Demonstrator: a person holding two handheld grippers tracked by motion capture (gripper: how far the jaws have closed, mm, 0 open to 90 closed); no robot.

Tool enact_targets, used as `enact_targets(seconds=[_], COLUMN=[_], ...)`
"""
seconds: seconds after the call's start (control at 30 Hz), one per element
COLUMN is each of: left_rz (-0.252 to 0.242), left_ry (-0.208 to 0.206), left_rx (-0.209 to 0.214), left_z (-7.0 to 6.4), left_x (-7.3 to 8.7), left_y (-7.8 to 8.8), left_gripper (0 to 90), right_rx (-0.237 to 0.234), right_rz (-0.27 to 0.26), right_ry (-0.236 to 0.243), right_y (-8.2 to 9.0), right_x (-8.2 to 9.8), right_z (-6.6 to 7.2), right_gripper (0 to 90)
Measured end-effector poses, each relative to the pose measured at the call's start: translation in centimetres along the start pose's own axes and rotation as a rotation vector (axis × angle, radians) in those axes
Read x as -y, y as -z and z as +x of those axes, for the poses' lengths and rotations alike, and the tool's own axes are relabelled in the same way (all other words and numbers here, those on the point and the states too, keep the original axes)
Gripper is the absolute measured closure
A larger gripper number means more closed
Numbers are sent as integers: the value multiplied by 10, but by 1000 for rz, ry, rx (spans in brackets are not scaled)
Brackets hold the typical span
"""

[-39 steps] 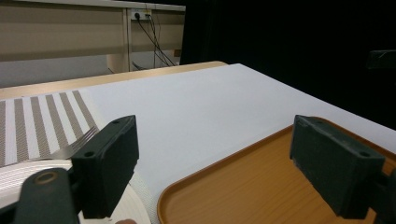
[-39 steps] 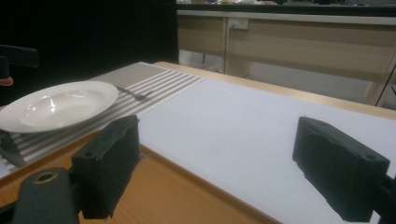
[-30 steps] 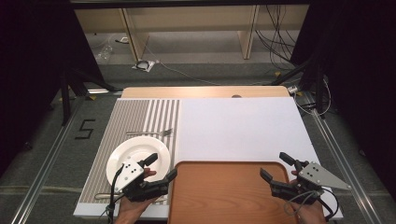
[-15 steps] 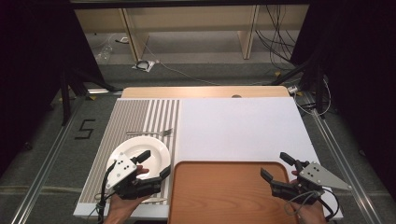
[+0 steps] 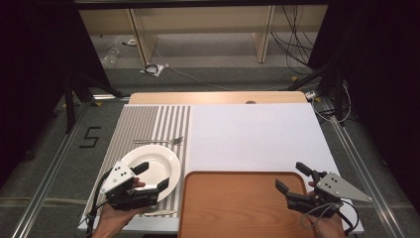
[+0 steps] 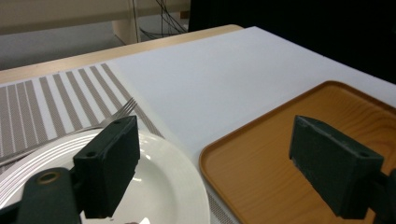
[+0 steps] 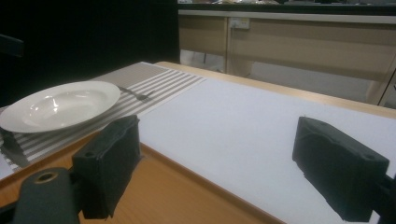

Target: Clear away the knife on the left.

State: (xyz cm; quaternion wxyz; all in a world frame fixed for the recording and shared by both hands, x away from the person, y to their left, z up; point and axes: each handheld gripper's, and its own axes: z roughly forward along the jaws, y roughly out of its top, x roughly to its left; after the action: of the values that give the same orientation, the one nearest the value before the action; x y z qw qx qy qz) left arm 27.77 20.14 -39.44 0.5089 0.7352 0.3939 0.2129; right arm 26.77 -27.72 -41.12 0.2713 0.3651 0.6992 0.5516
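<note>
white plate (image 5: 151,166) on striped mat (image 5: 148,124) near table's front-left corner, left gripper (image 5: 150,177) jaws spread over its rim, right gripper (image 5: 293,177) released above wooden tray (image 5: 237,203), fork (image 5: 158,141) behind plate, dim room, cables on floor (image 5: 198,74)

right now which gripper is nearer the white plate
Left. The left gripper is open over the white plate's near edge; the right gripper hovers over the wooden tray's far side.

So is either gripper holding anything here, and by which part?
Nothing is held. The left gripper is open over the round white ceramic plate; the right gripper is open over the brown wooden tray.
</note>
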Motion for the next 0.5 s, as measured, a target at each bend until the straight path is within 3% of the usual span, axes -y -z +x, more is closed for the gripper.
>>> enact_targets(seconds=[0.1, 0.27, 0.5], left_rz=[51, 94, 191], left_ry=[-10, -13, -8], left_rx=[-1, -17, -60], left_z=[6, 13, 31], left_x=[2, 6, 14], left_y=[7, 14, 29], left_gripper=[161, 161, 161], right_rx=[-4, -10, -13], right_rz=[0, 3, 3], right_ry=[2, 3, 5], right_y=[0, -1, -1], right_x=[0, 0, 0], right_z=[1, 1, 2], right_gripper=[161, 162, 163])
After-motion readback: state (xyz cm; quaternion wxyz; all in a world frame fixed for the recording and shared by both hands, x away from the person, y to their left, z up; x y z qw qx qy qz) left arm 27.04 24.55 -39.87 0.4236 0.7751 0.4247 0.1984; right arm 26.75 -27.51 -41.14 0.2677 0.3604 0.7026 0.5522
